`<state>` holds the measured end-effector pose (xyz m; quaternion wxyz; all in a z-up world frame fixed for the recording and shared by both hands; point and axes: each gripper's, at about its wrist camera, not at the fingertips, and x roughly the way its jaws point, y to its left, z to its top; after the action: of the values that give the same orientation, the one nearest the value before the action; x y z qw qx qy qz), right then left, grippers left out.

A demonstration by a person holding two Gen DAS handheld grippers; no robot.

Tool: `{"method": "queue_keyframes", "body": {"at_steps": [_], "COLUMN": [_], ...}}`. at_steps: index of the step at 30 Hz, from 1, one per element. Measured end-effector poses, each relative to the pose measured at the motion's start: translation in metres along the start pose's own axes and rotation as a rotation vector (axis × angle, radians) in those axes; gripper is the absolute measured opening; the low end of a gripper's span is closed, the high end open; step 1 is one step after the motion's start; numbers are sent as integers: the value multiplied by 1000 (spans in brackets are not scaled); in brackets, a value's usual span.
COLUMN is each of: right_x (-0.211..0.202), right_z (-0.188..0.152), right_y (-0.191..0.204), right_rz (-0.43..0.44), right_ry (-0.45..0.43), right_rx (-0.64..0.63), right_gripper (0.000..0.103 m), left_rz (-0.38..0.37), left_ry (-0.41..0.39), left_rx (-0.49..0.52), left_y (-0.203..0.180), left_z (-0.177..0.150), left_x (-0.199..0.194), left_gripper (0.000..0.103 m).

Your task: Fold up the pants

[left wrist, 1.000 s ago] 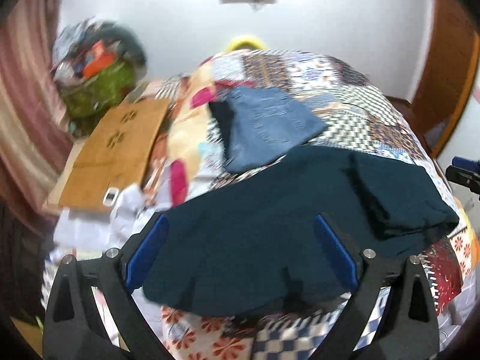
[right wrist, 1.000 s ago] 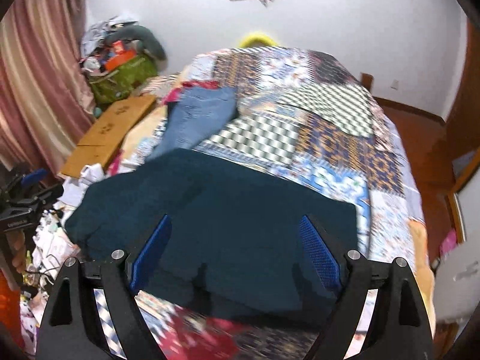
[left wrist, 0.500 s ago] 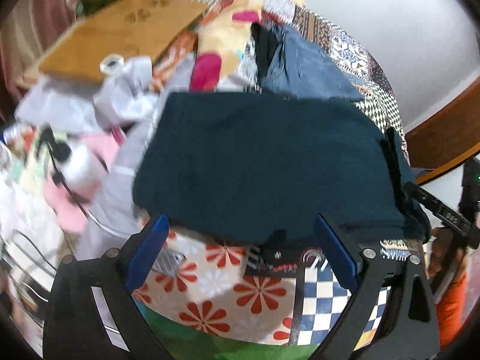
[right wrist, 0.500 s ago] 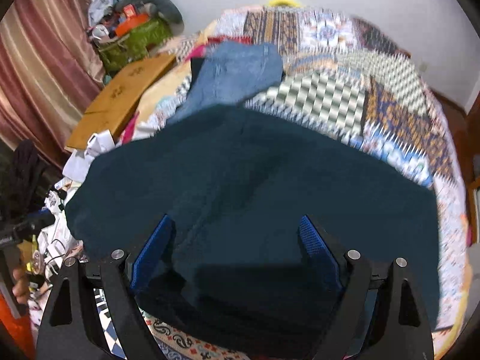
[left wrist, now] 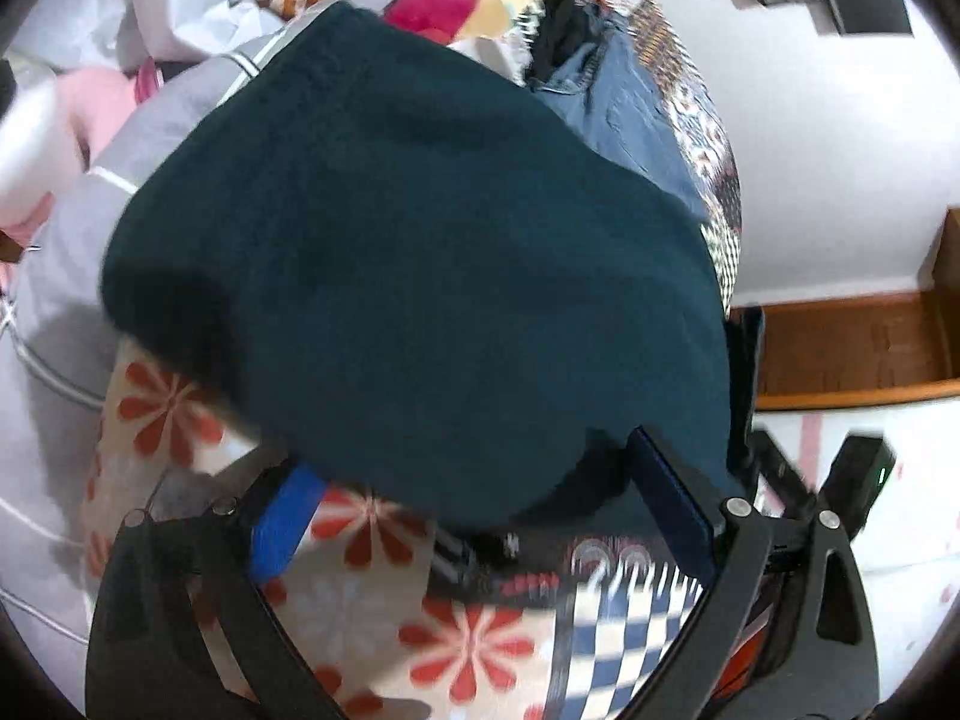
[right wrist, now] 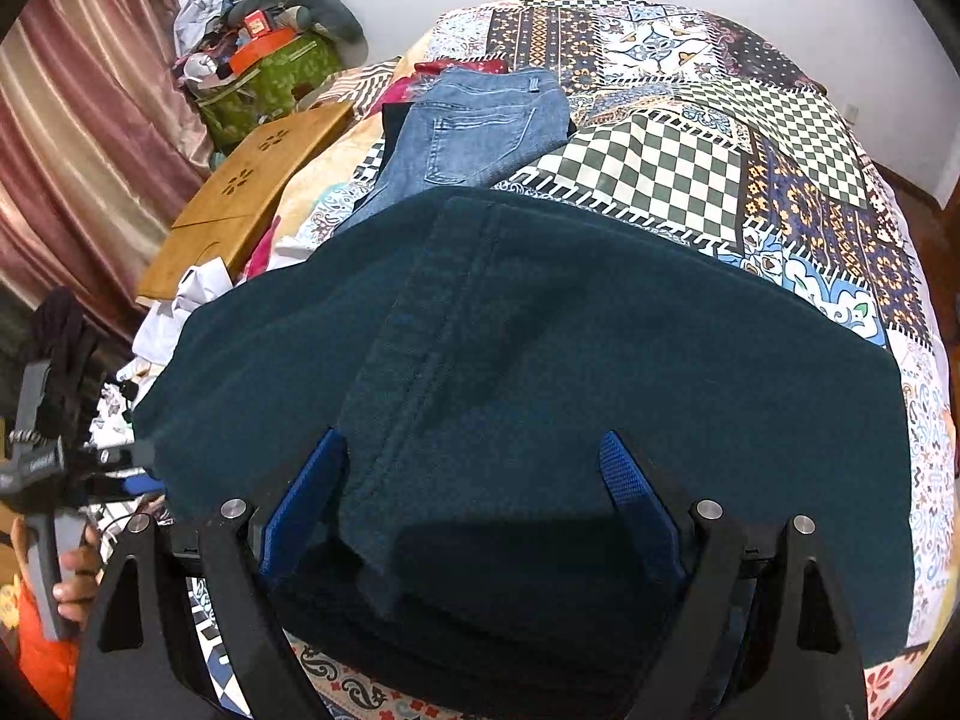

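Dark teal pants (right wrist: 570, 360) lie folded on the patchwork quilt (right wrist: 660, 168), a seam running up their middle. My right gripper (right wrist: 471, 441) hangs open low over their near edge, with cloth between the blue pads and no pinch showing. The left gripper (left wrist: 474, 462) is open too, tilted at the pants' (left wrist: 420, 228) near left corner, the dark hem sagging between its fingers. In the right wrist view the left gripper's body (right wrist: 36, 462) shows at the left edge, held by a hand (right wrist: 72, 570).
Folded blue jeans (right wrist: 474, 132) lie behind the teal pants. Left of the bed are a wooden board (right wrist: 252, 180), a green bag (right wrist: 270, 78), white clutter (left wrist: 198, 0) and a curtain (right wrist: 72, 120). The quilt stretches bare to the right.
The left gripper has dropped and rolled, closing in on the pants' near corner. The right gripper came down over the pants, then held still. Both stayed open.
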<state>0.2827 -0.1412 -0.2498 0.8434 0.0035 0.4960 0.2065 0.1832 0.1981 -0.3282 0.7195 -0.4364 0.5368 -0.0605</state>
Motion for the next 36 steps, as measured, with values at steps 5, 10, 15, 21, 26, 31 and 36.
{"method": "queue_keyframes", "body": {"at_steps": [5,10,15,21,26,31,36], "right_x": [0,0,-4,-34,-58,-73,-85], "right_z": [0,1,2,-1,-8,-21,-37], "right_y": [0,-3,-4,-12,-31,-66,-99], "right_rz": [4,19,30,49,10,-39,-37], "right_ry": [-2,3,20,-23,-66,-92,-102], "right_rx": [-5,6,22,21,44,115,205], "right_gripper": [87,87,87,87,87,87,87], "left_rz": [65,220,319,401,491,543,489], "left_ry": [-32,-129,-242,-314,-415,-538,-642], "left_rx": [-39,15,133,224,312,472,651], "left_y": [0,-7,-27,-44,-79,-148,-236], "left_z": [22,29,29,37,40,32,14], "left_x": [11,6,-10,-27,-51,-74,-90], "left_gripper": [92,52,37,32,30,28,28]}}
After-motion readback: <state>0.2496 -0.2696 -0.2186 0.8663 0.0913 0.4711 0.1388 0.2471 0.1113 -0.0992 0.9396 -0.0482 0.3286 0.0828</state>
